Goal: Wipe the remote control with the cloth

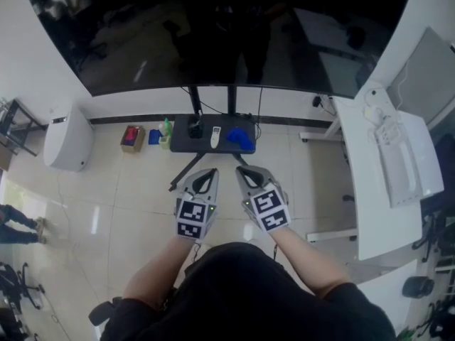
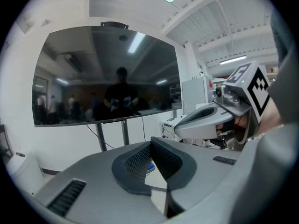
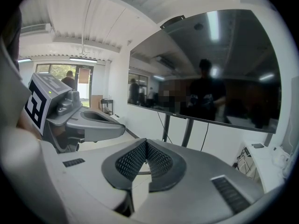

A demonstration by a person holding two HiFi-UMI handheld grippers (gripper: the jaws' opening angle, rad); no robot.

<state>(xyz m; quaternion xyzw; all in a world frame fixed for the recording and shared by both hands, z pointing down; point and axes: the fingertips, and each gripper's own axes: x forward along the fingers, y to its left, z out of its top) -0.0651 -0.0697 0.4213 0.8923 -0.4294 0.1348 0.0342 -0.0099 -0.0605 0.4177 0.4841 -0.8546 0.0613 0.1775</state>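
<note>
My left claw (image 1: 205,176) and right claw (image 1: 247,174) were both pinched together, empty. Far ahead on the small table (image 1: 180,141), the remote control (image 1: 215,136) lay lengthwise away from me, nearer my left claw; the cloth (image 1: 240,138) sat just right of it, ahead of my right.

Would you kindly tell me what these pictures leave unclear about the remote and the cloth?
Remote: head view, too small to show buttons or dirt; neither gripper view shows it.
Blue cloth: head view, too small to read folds; left gripper view gives only a blue sliver past the shut left gripper.
Dark item left of the remote on the table: too small to identify.
</note>
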